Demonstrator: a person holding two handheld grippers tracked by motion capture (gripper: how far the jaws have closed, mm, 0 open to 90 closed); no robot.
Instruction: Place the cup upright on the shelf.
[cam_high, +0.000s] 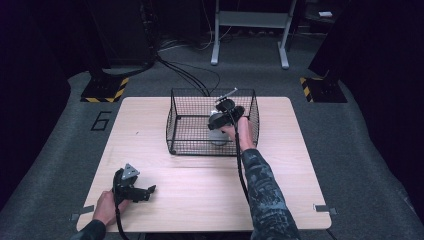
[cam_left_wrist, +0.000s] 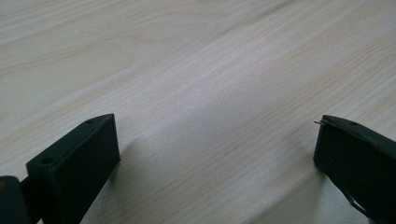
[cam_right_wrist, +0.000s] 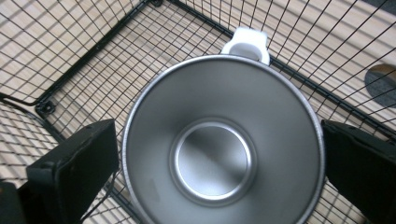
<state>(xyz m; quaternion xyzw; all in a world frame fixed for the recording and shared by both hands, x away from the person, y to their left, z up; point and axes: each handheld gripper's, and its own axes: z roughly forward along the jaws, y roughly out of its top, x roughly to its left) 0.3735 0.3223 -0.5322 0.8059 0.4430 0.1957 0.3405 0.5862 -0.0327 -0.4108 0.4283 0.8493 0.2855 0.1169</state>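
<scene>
A steel cup with a white handle stands upright on the floor of a black wire basket, seen from above in the right gripper view. My right gripper reaches down into the basket over the cup. It is open, with one jaw on each side of the cup's rim, close to or touching it. My left gripper rests low over the near left of the wooden table. It is open, with only bare wood between its fingers.
The basket sits at the table's far middle, and its wire walls surround the cup closely. Beyond the table lie cables and a metal stand on the grey floor. A number six is marked on the floor to the left.
</scene>
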